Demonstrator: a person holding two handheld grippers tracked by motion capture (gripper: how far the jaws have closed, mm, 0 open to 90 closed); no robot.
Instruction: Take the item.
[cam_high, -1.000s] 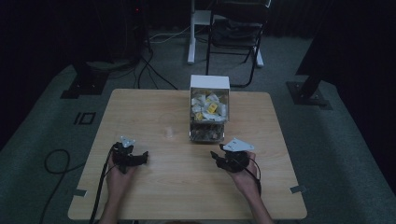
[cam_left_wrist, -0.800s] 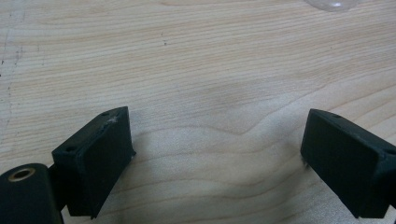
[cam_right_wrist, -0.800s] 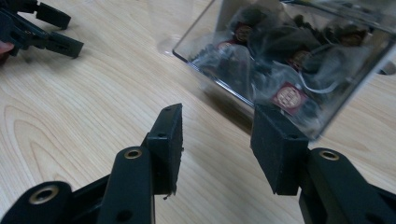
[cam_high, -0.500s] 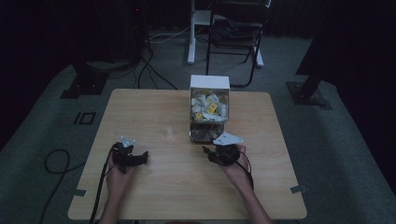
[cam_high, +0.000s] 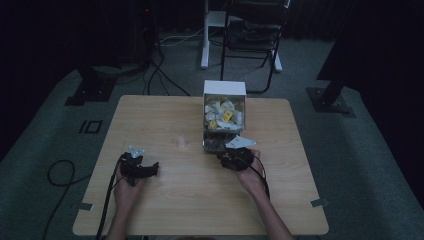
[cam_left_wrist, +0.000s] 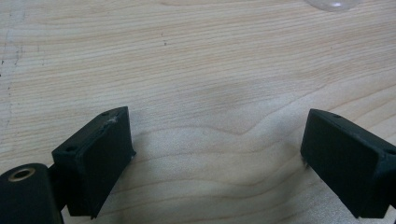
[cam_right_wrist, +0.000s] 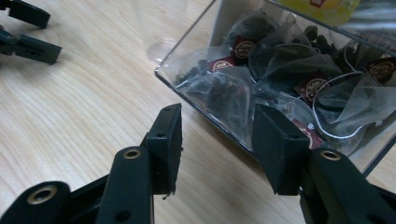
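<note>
A clear box (cam_high: 223, 117) with a white top stands at the table's far middle. Light packets fill its upper part, and dark pyramid tea bags (cam_right_wrist: 280, 70) with maroon tags lie in its low front tray. My right gripper (cam_high: 235, 157) is at that tray's front, open, its jaws (cam_right_wrist: 217, 116) a little short of the clear wall and holding nothing. A clear plastic cup (cam_high: 181, 142) stands left of the box; its base (cam_right_wrist: 161, 46) shows beside the tray's corner. My left gripper (cam_high: 137, 167) is open near the front left, its jaws (cam_left_wrist: 217, 121) wide over bare wood.
The light wooden table (cam_high: 170, 200) stands on grey carpet. A chair (cam_high: 252, 35) and stand bases are beyond its far edge. Cables (cam_high: 107, 200) trail from both grippers towards the person. The cup's rim (cam_left_wrist: 334, 3) is ahead of the left jaws.
My right gripper has moved left and forward, up to the front of the clear box. The left gripper has stayed put.
</note>
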